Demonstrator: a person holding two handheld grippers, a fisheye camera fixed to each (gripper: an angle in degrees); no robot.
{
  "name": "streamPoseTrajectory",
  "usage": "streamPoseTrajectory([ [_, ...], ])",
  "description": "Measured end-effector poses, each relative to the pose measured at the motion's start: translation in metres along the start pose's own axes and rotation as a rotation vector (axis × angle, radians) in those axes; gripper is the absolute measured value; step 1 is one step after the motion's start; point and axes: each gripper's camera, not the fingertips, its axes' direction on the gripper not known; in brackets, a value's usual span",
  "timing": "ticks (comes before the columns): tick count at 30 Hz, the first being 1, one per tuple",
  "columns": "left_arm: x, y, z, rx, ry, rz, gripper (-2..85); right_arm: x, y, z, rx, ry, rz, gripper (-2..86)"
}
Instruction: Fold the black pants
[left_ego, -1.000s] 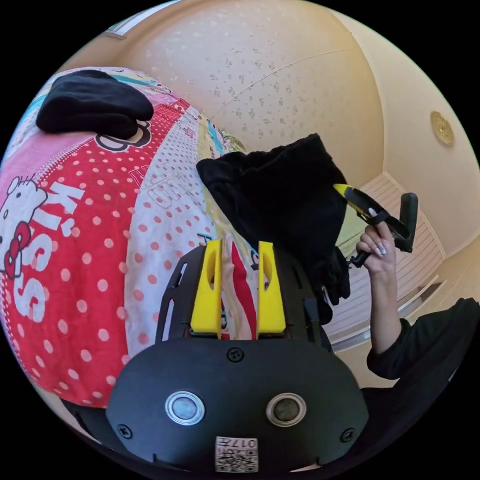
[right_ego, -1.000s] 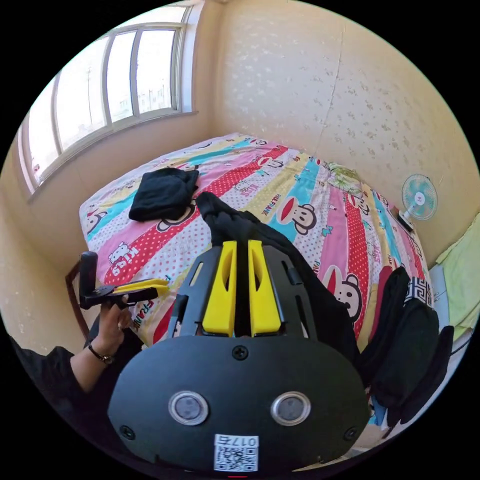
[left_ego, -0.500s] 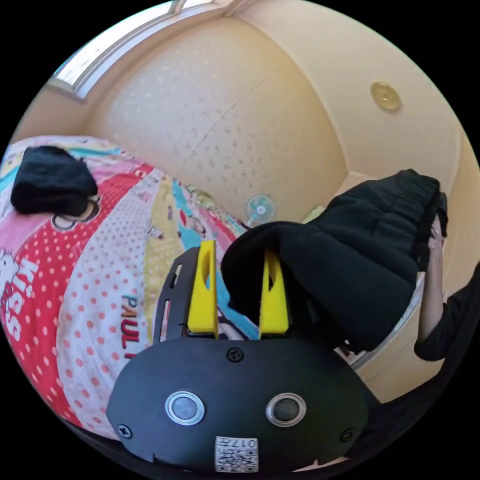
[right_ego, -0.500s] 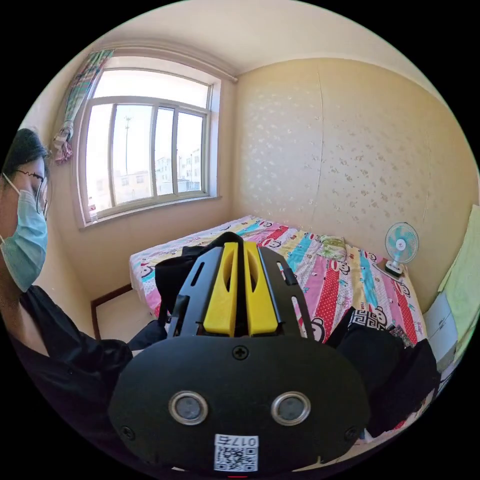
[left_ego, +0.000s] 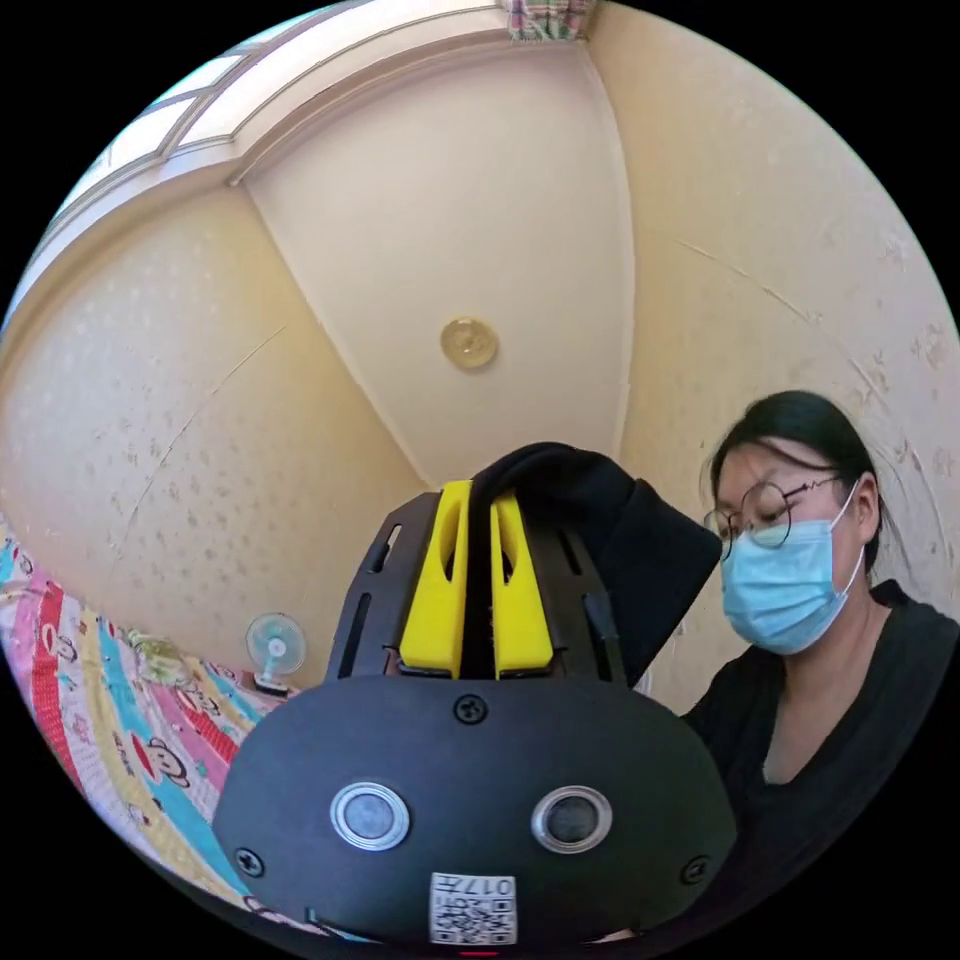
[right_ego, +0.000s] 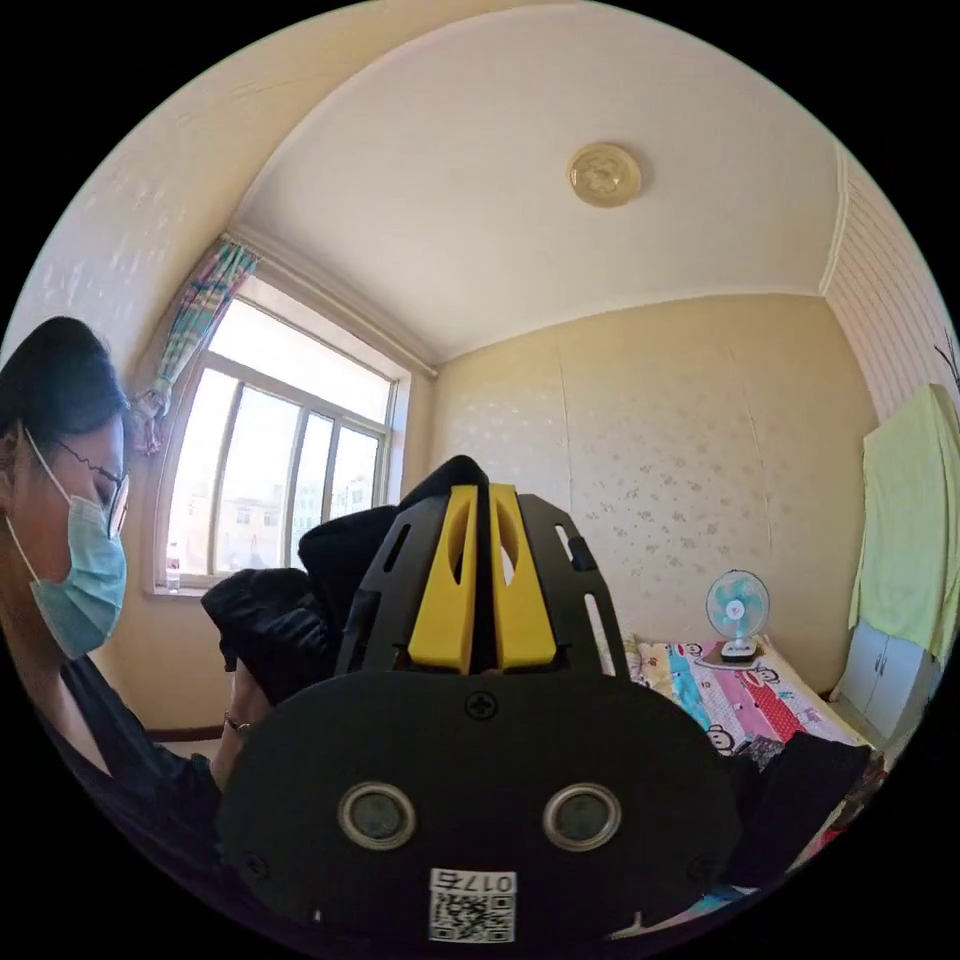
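1. My left gripper (left_ego: 477, 585) is clenched on the black pants (left_ego: 600, 520), raised toward the ceiling.
2. My right gripper (right_ego: 482, 580) grips the same pants.
3. Step: lifting to spread. Next, I judge, lay them flat on the bed (right_ego: 740, 685).

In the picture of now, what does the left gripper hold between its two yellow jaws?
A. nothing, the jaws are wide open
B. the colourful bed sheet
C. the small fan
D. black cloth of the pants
D: the left gripper has both jaws closed on a fold of the black pants.
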Motion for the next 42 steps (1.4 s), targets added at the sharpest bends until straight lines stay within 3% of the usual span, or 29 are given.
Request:
streamPoseTrajectory([
  [3, 0.063, -0.060, 0.031, -0.010, -0.026, 0.159, 3.9, -0.007, -0.058, -0.013, 0.100, -0.075, -0.017, 1.8],
  [7, 0.121, -0.124, 0.080, -0.068, -0.193, 0.263, 3.9, -0.010, -0.138, -0.004, 0.103, -0.071, -0.080, 2.0],
  [15, 0.082, -0.153, 0.110, -0.202, -0.301, 0.154, 4.0, 0.046, -0.172, 0.069, -0.018, -0.106, 0.053, 2.2],
  [21, -0.063, -0.092, 0.100, -0.269, -0.351, -0.110, 3.9, 0.120, -0.098, 0.189, -0.172, -0.112, 0.191, 2.4],
  [24, -0.184, -0.072, 0.132, -0.369, -0.464, -0.222, 3.9, 0.167, -0.067, 0.296, -0.299, -0.018, 0.218, 2.7],
  [26, -0.318, -0.053, 0.171, -0.528, -0.654, -0.286, 4.4, 0.205, -0.054, 0.391, -0.435, 0.094, 0.213, 3.1],
  [27, -0.352, -0.044, 0.175, -0.576, -0.707, -0.311, 4.7, 0.237, -0.040, 0.461, -0.569, 0.168, 0.214, 3.4],
  [29, -0.471, 0.029, 0.154, -0.796, -0.885, -0.579, 6.2, 0.291, 0.009, 0.551, -0.779, 0.312, 0.227, 4.2],
  [31, -0.511, 0.087, 0.117, -0.841, -0.849, -0.660, 7.1, 0.342, 0.115, 0.608, -1.101, 0.475, 0.281, 5.8],
  [32, -0.522, 0.127, 0.089, -0.858, -0.839, -0.674, 7.5, 0.350, 0.142, 0.613, -1.154, 0.476, 0.288, 6.0],
  [37, -0.514, 0.290, -0.017, -1.106, -0.827, -0.861, 11.1, 0.350, 0.382, 0.567, -1.367, 0.202, 0.179, 6.5],
  [42, -0.413, 0.347, -0.042, -1.059, -0.691, -0.871, 13.1, 0.321, 0.514, 0.462, -1.442, -0.011, 0.374, 6.4],
])
